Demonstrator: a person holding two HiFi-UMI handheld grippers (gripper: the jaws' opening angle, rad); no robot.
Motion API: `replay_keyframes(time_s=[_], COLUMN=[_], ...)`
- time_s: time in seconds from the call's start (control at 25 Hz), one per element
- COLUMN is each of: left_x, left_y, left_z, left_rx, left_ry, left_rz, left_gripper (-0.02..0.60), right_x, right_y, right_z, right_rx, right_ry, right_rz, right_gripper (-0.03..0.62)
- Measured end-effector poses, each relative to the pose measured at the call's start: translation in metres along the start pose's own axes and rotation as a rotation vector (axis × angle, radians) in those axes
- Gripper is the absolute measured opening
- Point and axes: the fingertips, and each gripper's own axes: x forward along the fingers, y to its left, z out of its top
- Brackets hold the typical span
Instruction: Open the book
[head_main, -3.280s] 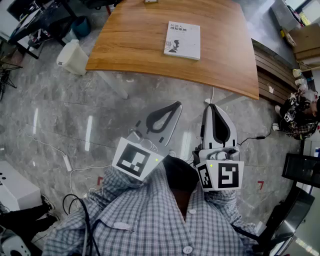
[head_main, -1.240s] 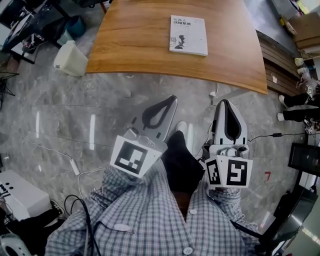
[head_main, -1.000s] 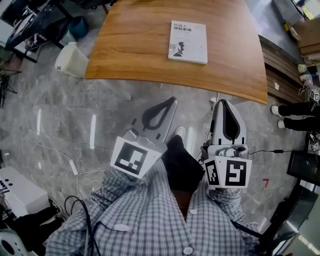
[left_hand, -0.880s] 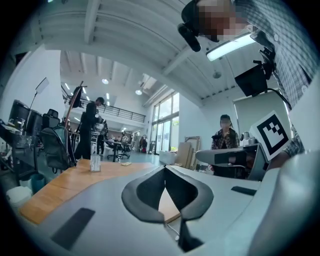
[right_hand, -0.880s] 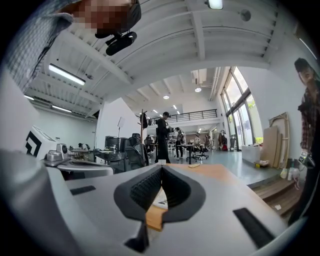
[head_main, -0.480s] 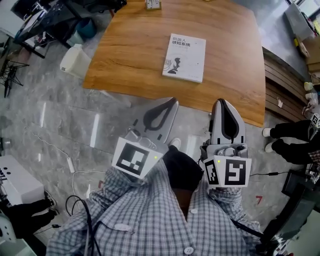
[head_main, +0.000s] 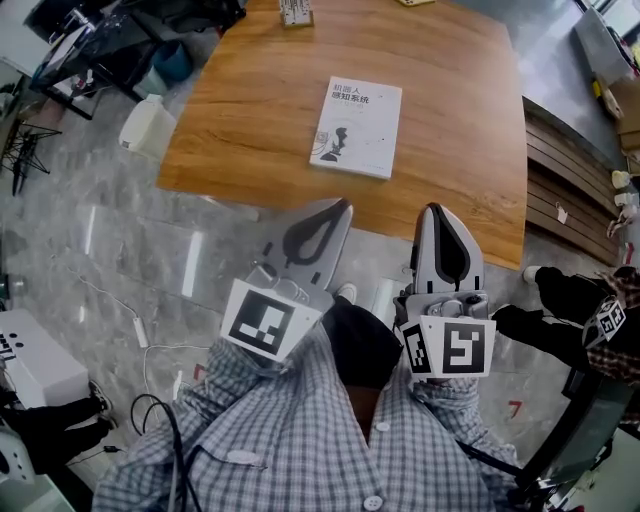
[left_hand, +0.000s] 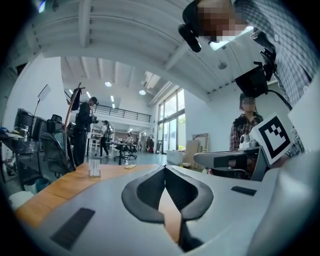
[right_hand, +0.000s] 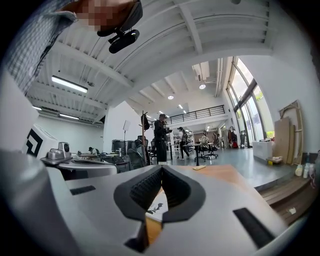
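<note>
A closed white book (head_main: 357, 127) with a dark figure on its cover lies flat on the wooden table (head_main: 250, 110), toward the near edge. My left gripper (head_main: 345, 203) is shut and empty, its tip over the table's near edge, short of the book. My right gripper (head_main: 435, 207) is also shut and empty, its tip over the near edge to the right of the book. In the left gripper view the left gripper (left_hand: 164, 167) points level across the tabletop (left_hand: 60, 187). In the right gripper view the book (right_hand: 156, 205) shows through the gap below the tip of the right gripper (right_hand: 161, 169).
A white bin (head_main: 146, 122) stands on the floor left of the table. A small card stand (head_main: 293, 12) sits at the table's far edge. Stacked boards (head_main: 560, 150) and a person's legs (head_main: 560, 305) are at the right. Cables and a white box (head_main: 30, 360) lie at the left.
Both grippers have moved toward the table, from over the floor to over its near edge. The book now lies closer ahead of them. Both stay shut.
</note>
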Motion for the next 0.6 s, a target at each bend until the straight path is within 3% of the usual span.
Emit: replay_keyframes(time_s=[0.6], left_x=[0.062], left_y=[0.048], left_z=[-0.009], left_rx=[-0.028], left_ry=[0.021], left_rz=[-0.042], left_gripper=[0.006], right_x=[0.067], right_y=[-0.021], right_z=[-0.011], right_rx=[-0.002], right_ry=[0.048], right_rz=[-0.029], right_gripper=[0.020])
